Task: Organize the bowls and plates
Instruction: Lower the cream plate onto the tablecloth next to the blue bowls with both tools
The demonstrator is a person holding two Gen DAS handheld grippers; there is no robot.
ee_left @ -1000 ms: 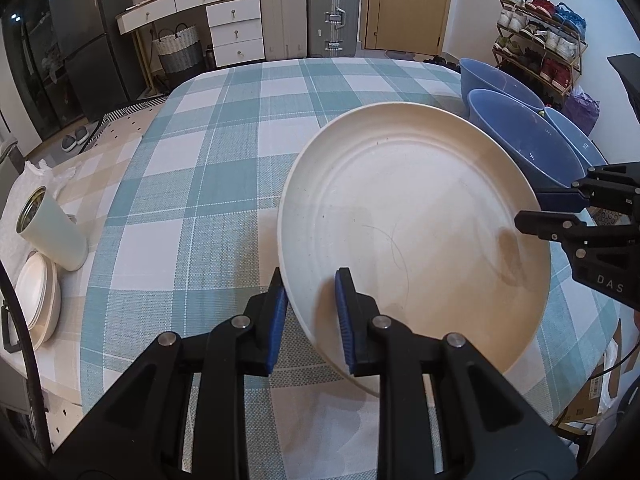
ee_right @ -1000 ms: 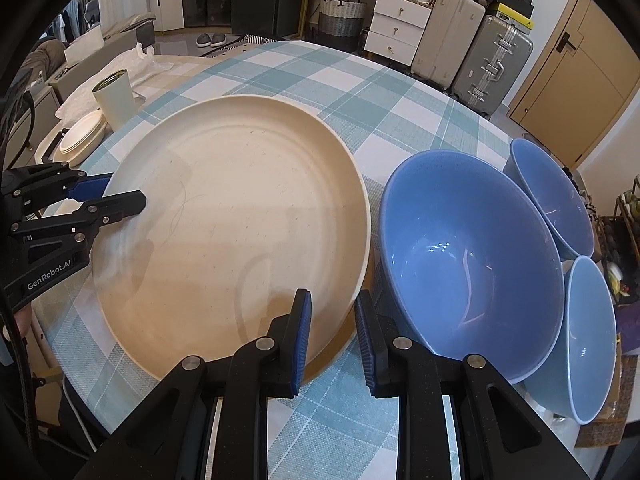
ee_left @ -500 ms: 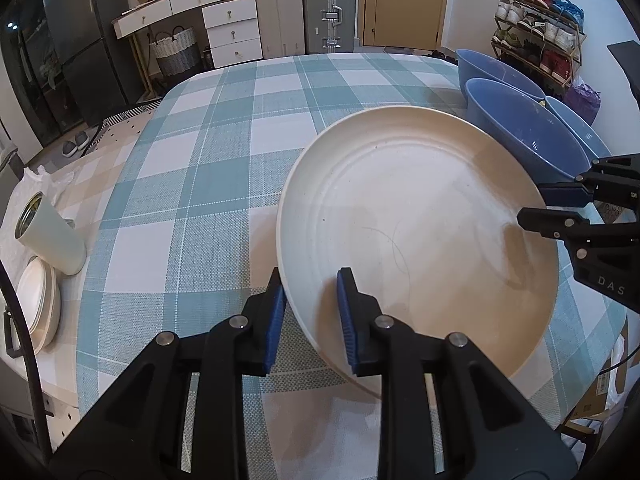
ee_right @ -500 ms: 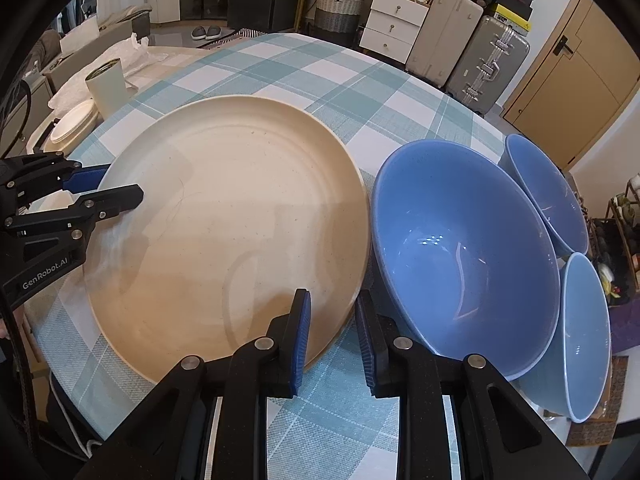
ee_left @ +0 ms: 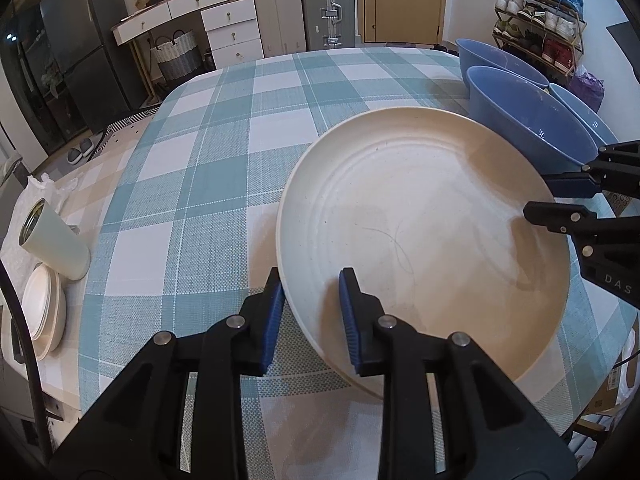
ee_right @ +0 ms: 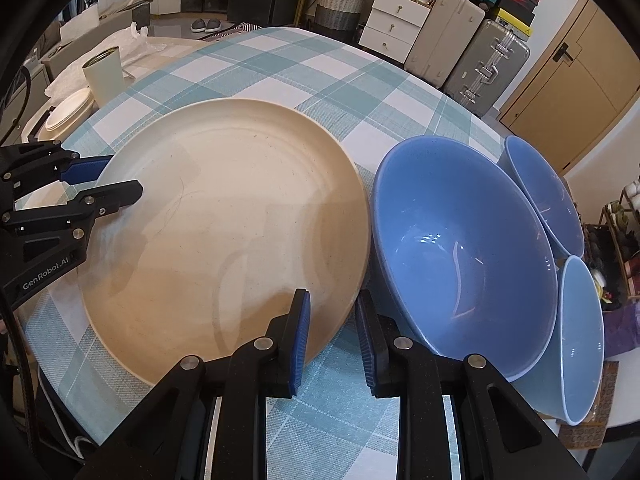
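Fingers of the left gripper straddled the near rim of the big cream plate at the lower middle of the left wrist view, one blue pad outside the rim and one over the plate's inner face; they were easing apart, and a thin gap showed at the inner pad, so the pinch looked to be letting go. In the right wrist view the right gripper straddled the opposite rim at lower centre, its fingers narrowly spread with the rim between them; whether the pads pressed on it could not be told.

That plate lay across the checked surface, filling the middle of both views, with each gripper at its own edge and the other gripper's fingers showing at the far side. Its right edge sat just beside the large blue bowl, seemingly touching. Two smaller blue bowls crowded the right margin by the surface's edge. Open room lay toward the upper left of both frames; a stack of small plates and a pale cup sat at the far left edge.
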